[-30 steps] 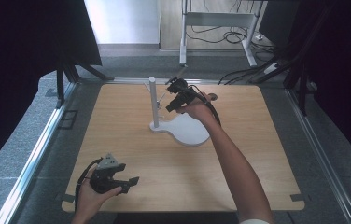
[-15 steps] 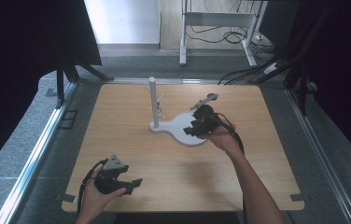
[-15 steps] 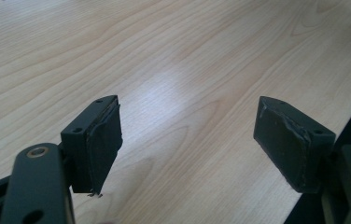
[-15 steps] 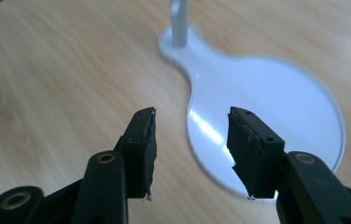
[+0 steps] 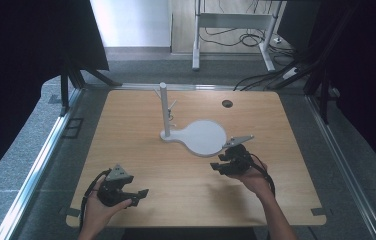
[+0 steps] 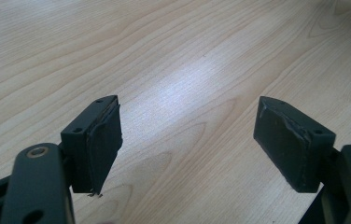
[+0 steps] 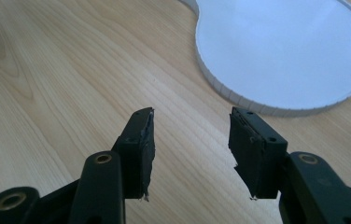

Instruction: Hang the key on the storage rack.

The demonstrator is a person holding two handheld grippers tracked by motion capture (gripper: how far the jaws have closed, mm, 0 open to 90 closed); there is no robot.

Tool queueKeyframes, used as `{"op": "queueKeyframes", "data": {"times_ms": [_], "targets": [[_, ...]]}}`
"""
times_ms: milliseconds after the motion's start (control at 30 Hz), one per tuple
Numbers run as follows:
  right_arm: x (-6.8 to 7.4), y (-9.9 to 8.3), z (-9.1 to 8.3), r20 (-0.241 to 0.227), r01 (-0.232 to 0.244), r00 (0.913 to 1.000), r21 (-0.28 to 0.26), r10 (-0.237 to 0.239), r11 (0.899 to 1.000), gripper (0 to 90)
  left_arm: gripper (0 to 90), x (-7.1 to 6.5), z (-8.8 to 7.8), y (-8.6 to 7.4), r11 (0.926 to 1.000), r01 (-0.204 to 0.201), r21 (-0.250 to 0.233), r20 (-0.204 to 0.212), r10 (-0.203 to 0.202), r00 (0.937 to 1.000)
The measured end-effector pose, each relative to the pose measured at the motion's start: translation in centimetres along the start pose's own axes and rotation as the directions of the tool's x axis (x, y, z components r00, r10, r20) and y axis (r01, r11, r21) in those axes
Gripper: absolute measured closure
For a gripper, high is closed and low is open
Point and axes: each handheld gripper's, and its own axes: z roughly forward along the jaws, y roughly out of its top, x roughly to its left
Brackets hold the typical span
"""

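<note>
A white stand with a round flat base (image 5: 205, 137) and an upright post (image 5: 164, 107) with small pegs sits mid-table. My right gripper (image 5: 222, 162) hovers just in front of the base's near right edge, jaws open and empty; in the right gripper view (image 7: 191, 140) the white base (image 7: 285, 51) lies just ahead. My left gripper (image 5: 141, 194) rests near the table's front left, held by a hand. Its jaws are wide open over bare wood in the left gripper view (image 6: 187, 140).
The wooden table (image 5: 126, 130) has a dark round hole (image 5: 226, 103) at the back right. Metal rails (image 5: 41, 160) run along both sides. Beyond the far edge stand a metal frame (image 5: 231, 22) and cables on the floor.
My right gripper has drawn back from beside the post, across the white base, to the near right of the base. The left gripper has hardly moved.
</note>
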Motion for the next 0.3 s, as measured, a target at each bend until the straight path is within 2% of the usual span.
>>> {"op": "queueKeyframes", "data": {"times_ms": [167,300], "targets": [[1.0,-0.6,-1.1,0.035,0.02,0.9992,-0.057,-0.018,0.998,48.2,23.8,-0.3,0.6,0.1,0.9999,-0.008,0.015,0.001,0.008,1.0],[1.5,-1.1,-1.9,0.055,0.045,0.9977,-0.071,-0.041,0.996,45.8,23.5,-0.8,1.1,0.2,0.9992,-0.023,0.032,0.005,0.023,0.9997]]}}
